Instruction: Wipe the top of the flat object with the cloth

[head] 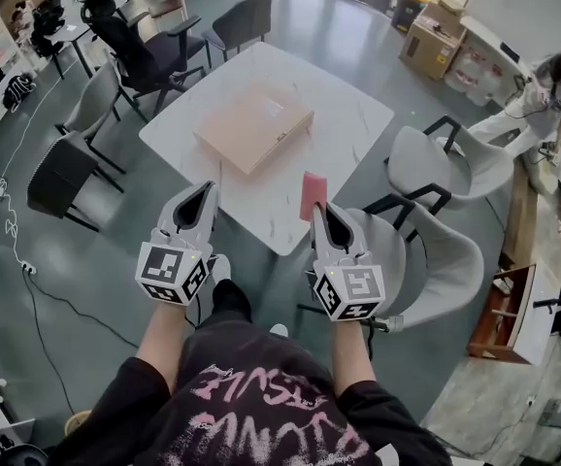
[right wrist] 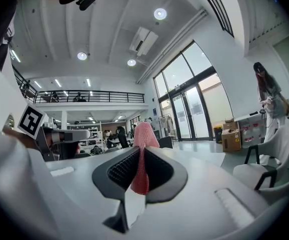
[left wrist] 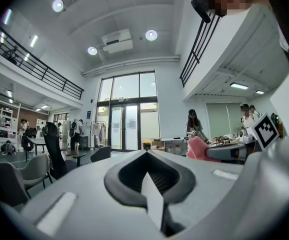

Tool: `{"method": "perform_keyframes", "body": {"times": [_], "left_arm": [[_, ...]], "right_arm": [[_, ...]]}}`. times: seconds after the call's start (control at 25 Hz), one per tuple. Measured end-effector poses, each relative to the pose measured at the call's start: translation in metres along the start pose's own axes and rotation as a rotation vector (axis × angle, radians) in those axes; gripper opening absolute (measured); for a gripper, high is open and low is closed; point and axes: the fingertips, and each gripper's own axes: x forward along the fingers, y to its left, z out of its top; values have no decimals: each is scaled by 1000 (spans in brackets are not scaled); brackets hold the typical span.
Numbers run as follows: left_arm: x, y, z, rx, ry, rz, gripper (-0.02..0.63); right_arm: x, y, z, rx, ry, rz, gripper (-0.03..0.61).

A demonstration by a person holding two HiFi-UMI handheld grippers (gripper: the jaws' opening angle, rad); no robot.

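Observation:
A flat tan box [head: 254, 124] lies on the white table [head: 339, 153], towards its far side. The pink cloth [head: 312, 194] stands upright, pinched in my right gripper [head: 319, 212], and hangs over the table's near edge, short of the box. In the right gripper view the cloth [right wrist: 143, 149] rises out of the shut jaws of that gripper [right wrist: 140, 156]. My left gripper [head: 206, 192] is level with it to the left, near the table's front edge; its jaws [left wrist: 147, 159] are pressed together with nothing between them. The cloth [left wrist: 197, 148] also shows in the left gripper view.
Two grey chairs [head: 436, 163] [head: 445, 250] stand at the table's right, close to my right gripper. More chairs [head: 96, 100] [head: 59, 178] are at the left and back. Cardboard boxes [head: 431, 32] and a person [head: 543, 95] are at the far right. A cable [head: 28, 270] lies on the floor.

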Motion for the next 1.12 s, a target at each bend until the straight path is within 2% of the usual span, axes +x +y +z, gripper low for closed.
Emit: {"method": "perform_keyframes", "body": {"times": [1.12], "left_arm": [[94,112,-40,-91,51,-43,0]], "right_arm": [[137,-12,-23,32,91,-86,48]]}}
